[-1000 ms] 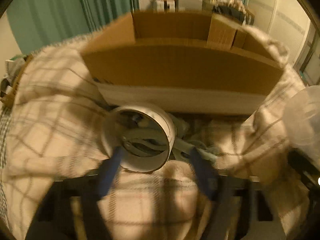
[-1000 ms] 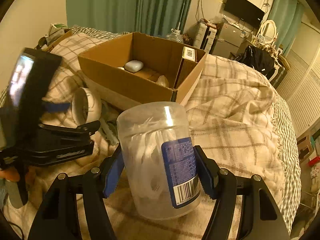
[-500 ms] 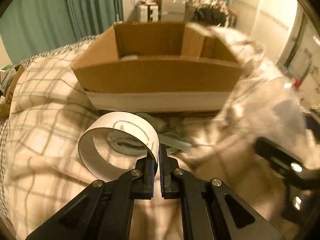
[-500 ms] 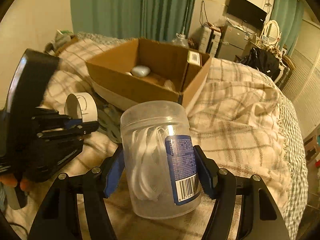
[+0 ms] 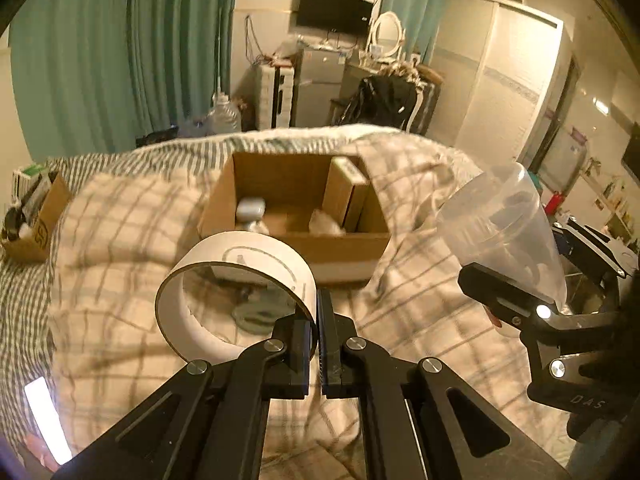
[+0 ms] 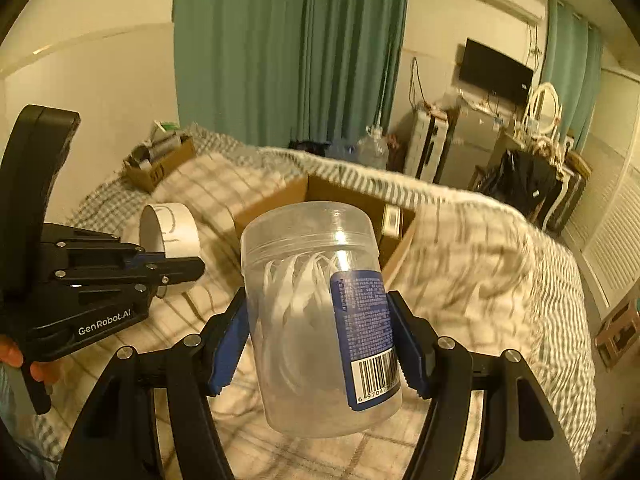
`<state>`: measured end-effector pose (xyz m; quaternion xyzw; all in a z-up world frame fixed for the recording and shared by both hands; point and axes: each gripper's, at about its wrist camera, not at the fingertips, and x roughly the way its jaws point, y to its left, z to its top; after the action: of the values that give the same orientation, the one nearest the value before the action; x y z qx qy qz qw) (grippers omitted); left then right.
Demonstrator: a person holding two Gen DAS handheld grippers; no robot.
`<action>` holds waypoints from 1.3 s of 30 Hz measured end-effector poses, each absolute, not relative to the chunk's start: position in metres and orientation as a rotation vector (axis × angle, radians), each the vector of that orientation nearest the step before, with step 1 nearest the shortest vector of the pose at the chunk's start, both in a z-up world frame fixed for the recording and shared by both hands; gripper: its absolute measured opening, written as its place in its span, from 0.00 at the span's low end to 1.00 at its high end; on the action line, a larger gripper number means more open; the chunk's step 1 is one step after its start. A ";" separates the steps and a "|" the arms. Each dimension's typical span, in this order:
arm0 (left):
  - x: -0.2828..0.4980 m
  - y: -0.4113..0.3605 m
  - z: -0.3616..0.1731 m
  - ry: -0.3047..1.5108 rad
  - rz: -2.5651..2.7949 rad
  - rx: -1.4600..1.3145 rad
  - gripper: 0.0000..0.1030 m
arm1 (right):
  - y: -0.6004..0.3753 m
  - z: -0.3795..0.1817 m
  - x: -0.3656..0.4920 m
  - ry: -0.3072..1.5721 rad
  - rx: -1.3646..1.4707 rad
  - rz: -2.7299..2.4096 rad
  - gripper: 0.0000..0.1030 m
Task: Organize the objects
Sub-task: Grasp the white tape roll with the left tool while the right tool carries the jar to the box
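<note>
Plaid bedding (image 5: 120, 240) carries the cardboard box (image 5: 296, 216). Your left tool (image 5: 316, 320), pinched nearly closed on the tape roll's (image 5: 240, 256) wall, and right tool (image 6: 320, 336), clamping the clear jar (image 6: 316, 304), should each clear the box's near rim before you let go.

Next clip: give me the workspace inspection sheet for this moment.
Surface: bed with plaid blanket, rumpled.
Job's things: tape roll and clear plastic jar both held above the blanket; open cardboard box ahead holds a small white case and other items.
Clutter: small box of odds near the bed's far corner.
Grippers: left gripper pinches the roll's wall; right gripper clamps the jar.
Cables: wires by wall TV.
Surroundings: green curtains, water jug.
</note>
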<state>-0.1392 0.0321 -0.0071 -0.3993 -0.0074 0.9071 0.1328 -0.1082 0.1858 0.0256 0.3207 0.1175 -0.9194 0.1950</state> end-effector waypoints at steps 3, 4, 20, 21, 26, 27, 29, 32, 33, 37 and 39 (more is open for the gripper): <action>-0.149 0.029 0.009 0.010 2.646 -1.140 0.02 | 0.179 0.044 -0.115 0.363 0.861 -2.595 0.63; -0.151 0.027 0.013 0.017 2.656 -1.131 0.02 | 0.177 0.049 -0.119 0.369 0.853 -2.599 0.63; -0.281 0.029 -0.007 0.087 2.678 -1.155 0.02 | 0.159 0.032 -0.280 0.265 0.951 -2.592 0.63; -0.288 0.029 -0.014 0.083 2.672 -1.165 0.02 | 0.159 0.027 -0.287 0.260 0.957 -2.606 0.63; -0.325 0.037 -0.063 0.102 2.607 -1.244 0.02 | 0.154 -0.010 -0.316 0.227 0.964 -2.624 0.63; -0.329 0.037 -0.068 0.092 2.583 -1.249 0.02 | 0.155 -0.015 -0.320 0.201 0.972 -2.612 0.64; -0.334 0.039 -0.076 0.082 2.564 -1.254 0.03 | 0.157 -0.021 -0.326 0.159 0.978 -2.594 0.65; -0.335 0.045 -0.081 0.114 2.546 -1.278 0.13 | 0.163 -0.013 -0.323 0.134 0.897 -2.616 0.85; -0.332 0.046 -0.082 0.119 2.545 -1.282 0.23 | 0.164 -0.009 -0.320 0.135 0.878 -2.624 0.85; -0.310 0.037 -0.078 0.075 2.581 -1.305 0.74 | 0.175 0.009 -0.305 0.125 0.849 -2.650 0.86; -0.298 0.030 -0.071 0.045 2.584 -1.320 0.78 | 0.179 0.018 -0.293 0.137 0.854 -2.668 0.86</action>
<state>-0.2979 0.0302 -0.0712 -0.4516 0.0153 0.8841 0.1193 -0.2932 0.1788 0.0179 0.3001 0.0481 -0.9378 0.1679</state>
